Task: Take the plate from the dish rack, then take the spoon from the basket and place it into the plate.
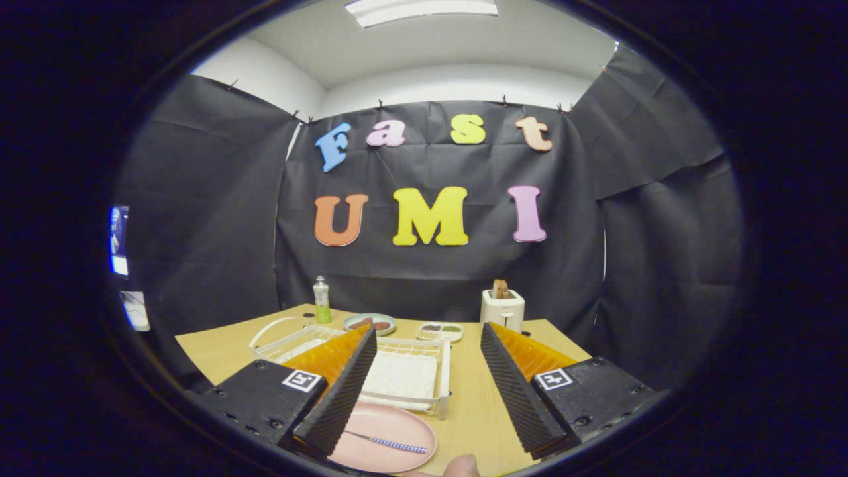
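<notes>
A pink plate [391, 424] lies on the wooden table [474, 397] just in front of the white dish rack [404, 374]. Across the plate lies a spoon [391, 442] with a blue-and-white patterned handle. My gripper [428, 381] hangs above the table, open, with nothing between its two black ribbed fingers. The left finger [341, 394] overlaps the plate's left side and part of the rack. The right finger [513, 391] stands over bare table. A white handle [273, 326], perhaps the basket's, shows to the rack's left, behind the left finger.
At the table's back stand a green bottle [321, 301], a green dish with food [370, 323], a small divided tray [440, 330] and a white toaster [502, 308] holding bread. A fingertip [462, 466] shows at the near edge. Black cloth walls enclose the table.
</notes>
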